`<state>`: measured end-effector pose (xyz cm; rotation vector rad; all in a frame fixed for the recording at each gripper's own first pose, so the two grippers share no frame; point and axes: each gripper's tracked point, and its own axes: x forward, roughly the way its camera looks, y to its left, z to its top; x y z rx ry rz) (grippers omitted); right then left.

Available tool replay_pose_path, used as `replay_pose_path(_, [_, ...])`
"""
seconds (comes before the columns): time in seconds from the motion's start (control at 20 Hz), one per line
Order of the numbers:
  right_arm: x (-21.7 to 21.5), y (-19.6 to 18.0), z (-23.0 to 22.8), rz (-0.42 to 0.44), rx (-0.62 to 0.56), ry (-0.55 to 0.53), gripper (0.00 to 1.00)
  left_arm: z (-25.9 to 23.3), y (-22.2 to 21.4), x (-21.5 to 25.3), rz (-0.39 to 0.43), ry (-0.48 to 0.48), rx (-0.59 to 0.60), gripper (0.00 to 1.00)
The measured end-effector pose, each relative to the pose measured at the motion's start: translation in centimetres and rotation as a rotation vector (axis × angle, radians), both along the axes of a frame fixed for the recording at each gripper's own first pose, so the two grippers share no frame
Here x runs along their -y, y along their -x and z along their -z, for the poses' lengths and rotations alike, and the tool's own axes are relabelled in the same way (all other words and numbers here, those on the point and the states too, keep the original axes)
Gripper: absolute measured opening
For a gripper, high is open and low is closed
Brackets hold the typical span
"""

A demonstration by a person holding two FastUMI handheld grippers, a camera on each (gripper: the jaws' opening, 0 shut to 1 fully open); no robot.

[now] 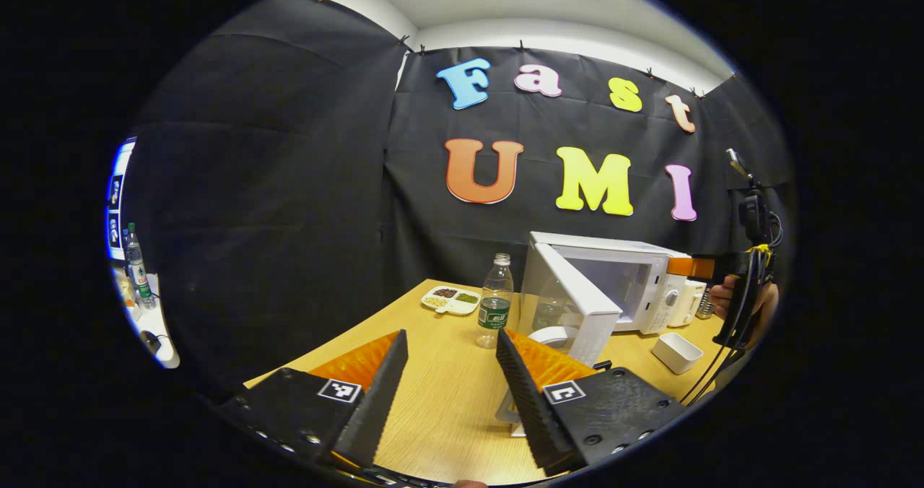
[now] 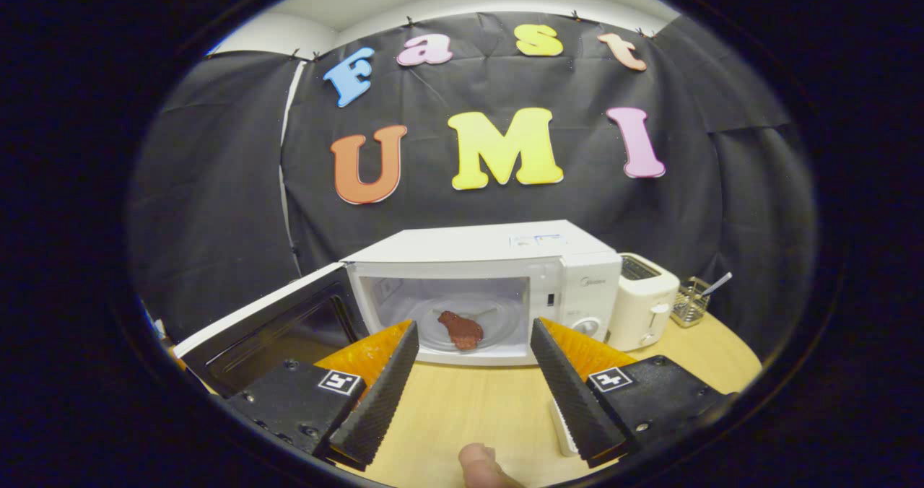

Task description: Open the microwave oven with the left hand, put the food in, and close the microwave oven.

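A white microwave oven [image 2: 498, 257] stands at the back of the wooden table with its door [image 2: 278, 325] swung open to the left. A brown piece of food [image 2: 460, 328] lies on the glass plate inside. My right gripper [image 2: 473, 369] is open in front of the cavity with nothing between its fingers. In the left gripper view the microwave [image 1: 621, 271] sits at the right and its open door [image 1: 574, 300] points toward me. My left gripper [image 1: 451, 372] is open and empty, left of the door. The right gripper [image 1: 693, 266] and a hand holding it show beside the oven.
A clear water bottle [image 1: 495, 300] and a divided dish [image 1: 452, 299] of food stand on the table [image 1: 440, 401] left of the microwave. A small white box [image 1: 676, 351] lies in front. A white toaster [image 2: 642, 307] and a wire rack [image 2: 689, 302] stand right of the oven.
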<state>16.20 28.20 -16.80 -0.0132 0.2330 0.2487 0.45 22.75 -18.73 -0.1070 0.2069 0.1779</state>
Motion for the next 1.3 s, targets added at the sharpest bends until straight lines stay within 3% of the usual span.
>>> replay_pose_path(0.05, [1.1,1.8,-0.9,0.007,0.027,0.018,0.99,0.0,0.0,0.4,0.014,0.002,0.007,0.47])
replay_pose_path(0.1, [2.1,3.5,-1.8,0.012,0.055,0.031,0.99,-0.3,0.0,0.6,0.018,-0.004,0.023,0.36])
replay_pose_path(0.15, [3.2,5.2,-2.6,0.016,0.079,0.040,0.99,-0.6,0.2,0.5,0.019,-0.021,0.041,0.12])
replay_pose_path(0.25, [5.5,8.3,-4.3,0.029,0.123,0.030,0.99,-1.7,1.0,0.5,-0.005,-0.055,0.083,0.01])
replay_pose_path(0.7, [13.3,15.8,-8.1,0.056,0.238,0.050,0.99,2.3,-2.0,1.4,0.026,-0.044,0.040,0.00])
replay_pose_path(0.9, [16.0,16.7,-8.9,0.084,0.263,0.037,0.99,3.8,-3.8,2.4,0.057,0.038,0.027,0.00])
replay_pose_path(1.1, [19.3,16.2,-9.8,0.175,0.294,0.000,0.99,4.4,-4.4,3.8,0.084,0.036,0.021,0.00])
replay_pose_path(1.3, [19.5,16.4,-9.3,0.174,0.274,-0.041,0.99,4.8,-4.9,6.4,0.126,0.064,0.025,0.00])
